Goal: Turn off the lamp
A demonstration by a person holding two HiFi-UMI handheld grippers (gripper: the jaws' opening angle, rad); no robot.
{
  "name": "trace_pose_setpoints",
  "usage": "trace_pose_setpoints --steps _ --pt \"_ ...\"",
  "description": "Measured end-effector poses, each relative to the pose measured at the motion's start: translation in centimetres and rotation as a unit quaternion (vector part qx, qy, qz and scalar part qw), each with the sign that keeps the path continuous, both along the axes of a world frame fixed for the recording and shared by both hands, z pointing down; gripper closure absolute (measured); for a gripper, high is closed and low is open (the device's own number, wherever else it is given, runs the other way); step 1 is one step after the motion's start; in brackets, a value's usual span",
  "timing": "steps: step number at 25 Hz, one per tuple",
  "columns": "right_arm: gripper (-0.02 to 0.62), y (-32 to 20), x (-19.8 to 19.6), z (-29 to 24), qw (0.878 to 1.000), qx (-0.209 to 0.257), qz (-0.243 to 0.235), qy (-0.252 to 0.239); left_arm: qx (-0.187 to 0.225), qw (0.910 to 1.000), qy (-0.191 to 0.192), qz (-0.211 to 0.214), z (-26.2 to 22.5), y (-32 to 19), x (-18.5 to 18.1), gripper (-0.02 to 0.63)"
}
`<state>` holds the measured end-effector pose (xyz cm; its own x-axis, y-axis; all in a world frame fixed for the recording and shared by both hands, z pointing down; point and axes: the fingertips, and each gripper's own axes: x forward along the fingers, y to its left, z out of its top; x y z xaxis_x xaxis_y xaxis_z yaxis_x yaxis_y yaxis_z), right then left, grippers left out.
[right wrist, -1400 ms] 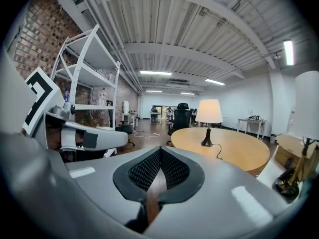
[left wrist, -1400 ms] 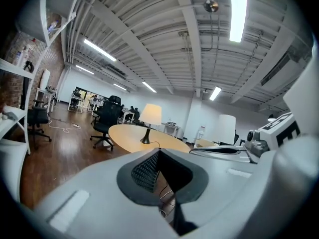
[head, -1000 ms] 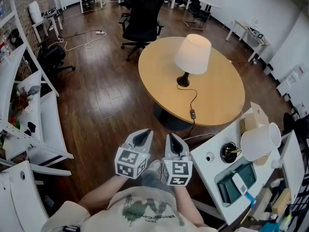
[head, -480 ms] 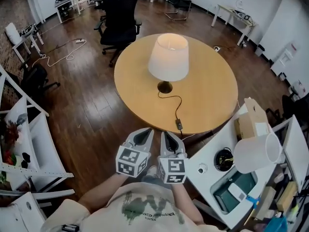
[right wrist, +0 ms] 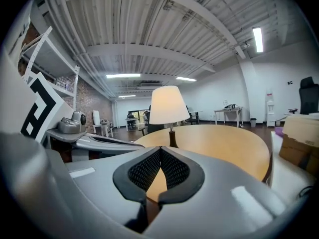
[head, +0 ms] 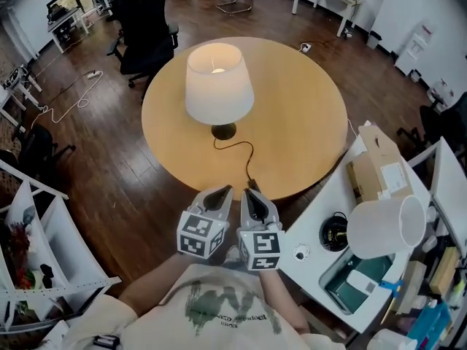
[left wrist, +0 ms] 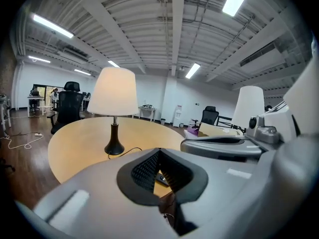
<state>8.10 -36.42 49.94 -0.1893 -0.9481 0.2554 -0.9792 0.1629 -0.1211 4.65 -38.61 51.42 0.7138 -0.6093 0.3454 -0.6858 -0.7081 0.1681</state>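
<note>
Here we are at the near rim of the round wooden counter (head: 306, 122), and the lamp (head: 219, 84) is lit, its white shade glowing, standing left of the counter's middle on a dark base. A thin black cord (head: 242, 150) snakes from that base toward the person and the near edge.

Both tools hover side by side just off that edge, tips pointing at the lamp. The left gripper (head: 222, 191) has its jaws clenched, tips meeting with nothing caught between them. Through the small gap under those tips its own view picks out a small dark switch (left wrist: 162, 178) on the cord. The right gripper (head: 250, 193) is clenched the same way, empty, and from above its tip covers the cord's near end.

Around them, a black office chair (head: 146, 28) sits beyond the counter's far left side. To the right is a white side counter (head: 310, 235) carrying a second white lampshade (head: 384, 226) tipped on its side, next to a cardboard box (head: 381, 168). White shelving (head: 69, 239) stands at the left on the dark wood floor (head: 124, 166).
</note>
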Motion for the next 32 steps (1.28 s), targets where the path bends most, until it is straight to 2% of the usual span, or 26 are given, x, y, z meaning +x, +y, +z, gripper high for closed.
trace_pose_setpoints --steps 9,17,24,32 --pt "0.595 -1.2 3.7 2.4 0.997 -0.030 0.064 -0.005 -0.015 0.9975 -0.017 0.067 3.2 -2.6 4.0 0.606" --pt "0.595 -3.5 5.7 3.5 0.990 -0.056 0.132 0.001 -0.033 0.9882 -0.035 0.146 5.8 -5.1 6.3 0.606" --pt "0.595 -4.0 7.6 4.1 0.977 -0.075 0.201 0.006 -0.036 0.9720 -0.070 0.221 9.3 -6.2 7.7 0.606" --pt "0.595 -2.8 8.1 5.2 0.960 -0.101 0.260 0.008 -0.035 0.9417 -0.116 0.314 12.4 -4.3 8.9 0.583"
